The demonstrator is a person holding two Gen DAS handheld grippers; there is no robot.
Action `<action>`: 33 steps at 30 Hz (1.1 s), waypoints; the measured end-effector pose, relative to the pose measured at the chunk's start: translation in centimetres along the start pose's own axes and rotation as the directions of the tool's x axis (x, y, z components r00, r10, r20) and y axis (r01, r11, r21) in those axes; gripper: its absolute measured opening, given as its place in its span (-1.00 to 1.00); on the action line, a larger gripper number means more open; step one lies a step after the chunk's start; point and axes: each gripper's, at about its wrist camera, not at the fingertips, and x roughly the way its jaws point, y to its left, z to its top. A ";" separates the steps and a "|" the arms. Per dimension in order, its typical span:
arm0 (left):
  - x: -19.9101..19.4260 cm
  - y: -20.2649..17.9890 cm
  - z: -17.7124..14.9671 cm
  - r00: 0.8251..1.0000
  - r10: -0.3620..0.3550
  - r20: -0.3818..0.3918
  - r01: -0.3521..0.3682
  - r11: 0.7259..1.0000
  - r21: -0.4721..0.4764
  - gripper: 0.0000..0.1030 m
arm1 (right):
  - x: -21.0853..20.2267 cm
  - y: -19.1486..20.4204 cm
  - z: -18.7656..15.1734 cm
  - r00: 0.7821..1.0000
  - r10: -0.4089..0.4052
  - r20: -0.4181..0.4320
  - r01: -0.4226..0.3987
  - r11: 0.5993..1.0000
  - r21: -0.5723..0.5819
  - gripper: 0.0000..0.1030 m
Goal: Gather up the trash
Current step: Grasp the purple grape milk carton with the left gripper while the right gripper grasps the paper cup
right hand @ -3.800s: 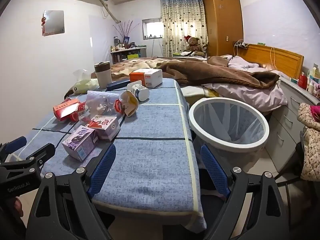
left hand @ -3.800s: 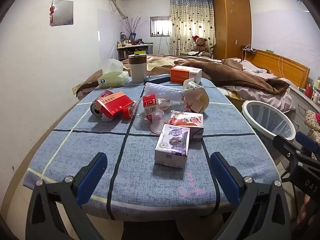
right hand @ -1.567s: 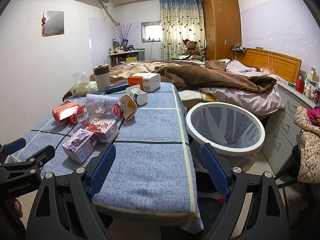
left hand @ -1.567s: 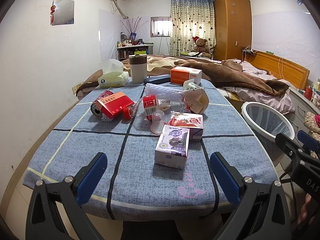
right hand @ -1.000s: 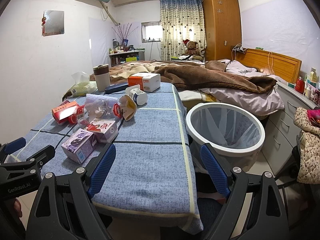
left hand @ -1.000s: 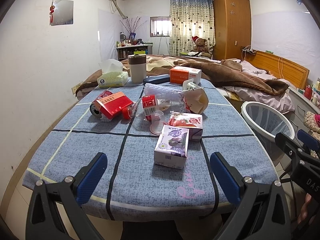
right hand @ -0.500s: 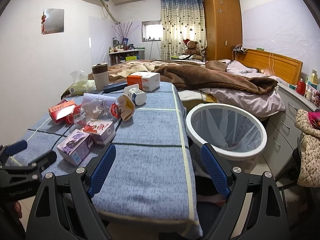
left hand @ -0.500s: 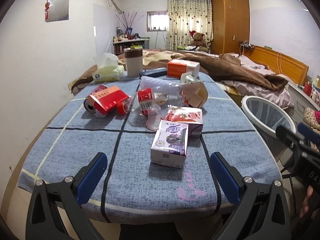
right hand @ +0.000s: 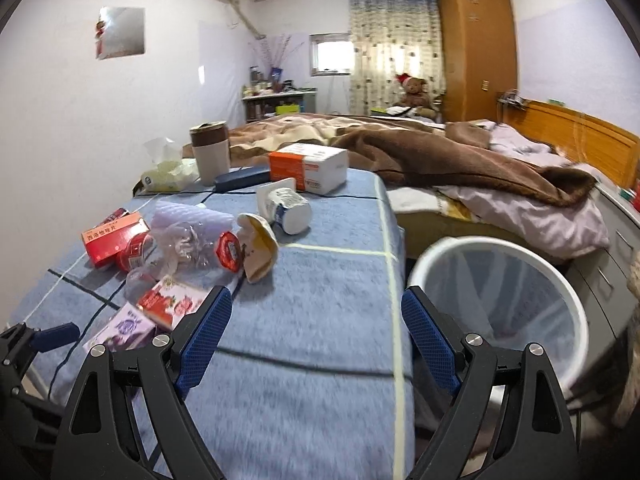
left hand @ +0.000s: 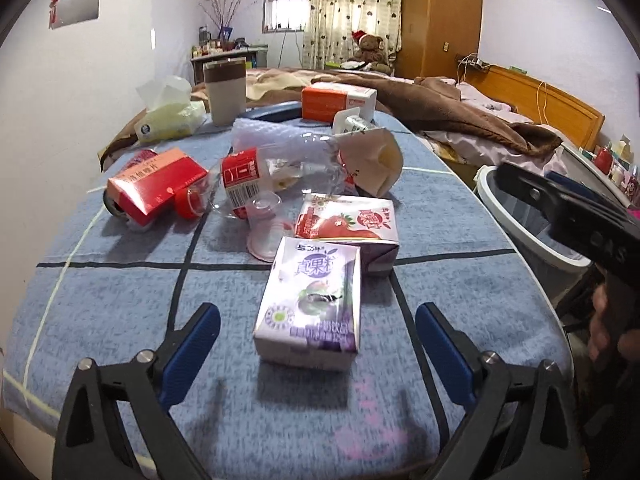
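Observation:
A purple drink carton [left hand: 310, 300] lies on the blue tablecloth [left hand: 120, 300], its near end between the fingers of my left gripper [left hand: 316, 320]. The jaws are closing, and the pads stand clear of the carton on both sides. Behind it lie a strawberry carton [left hand: 348, 220], a small clear cup [left hand: 264, 224], a crushed clear bottle [left hand: 280, 168], a red box [left hand: 156, 186] and a brown paper cup [left hand: 376, 160]. My right gripper [right hand: 314, 304] hovers open over bare cloth, nothing in it. A white mesh bin [right hand: 500, 300] stands beside the table's right edge.
At the table's far end stand a tissue pack [left hand: 168, 116], a tumbler [left hand: 225, 90], an orange-and-white box [left hand: 338, 100], a dark case [right hand: 240, 178] and a tipped yoghurt pot [right hand: 288, 208]. A bed with a brown blanket [right hand: 460, 160] lies beyond.
The left gripper has moved forward and dipped, so the purple carton now sits between its fingers. The right gripper has moved forward over the table, nearer the trash and the bin.

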 end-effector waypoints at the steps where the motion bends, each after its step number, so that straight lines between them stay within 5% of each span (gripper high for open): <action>1: 0.1 0.1 0.1 1.000 0.000 -0.004 0.000 1.000 0.000 0.90 | 0.5 0.2 0.2 1.000 0.009 -0.007 -0.009 1.000 -0.006 0.72; 7: 1.8 1.0 0.7 0.999 0.006 -0.048 -0.006 1.000 -0.016 0.71 | 4.4 0.7 1.5 0.995 0.061 -0.078 -0.062 0.998 -0.011 0.72; 12: 2.6 2.4 0.6 0.996 0.033 -0.081 -0.038 0.998 -0.052 0.69 | 6.0 1.8 2.5 0.985 0.139 -0.100 -0.144 0.989 -0.041 0.72; 20: 3.8 4.1 0.9 0.992 0.017 -0.124 -0.030 0.995 -0.100 0.68 | 9.8 2.6 3.3 0.971 0.149 -0.184 -0.163 0.985 -0.059 0.68; 29: 4.3 5.3 1.3 0.989 0.054 -0.139 -0.069 0.992 -0.103 0.50 | 12.0 3.1 3.6 0.960 0.153 -0.235 -0.173 0.983 -0.065 0.38; 33: 4.3 5.6 1.4 0.988 0.056 -0.141 -0.071 0.992 -0.103 0.38 | 12.9 3.3 3.6 0.953 0.158 -0.258 -0.181 0.981 -0.068 0.04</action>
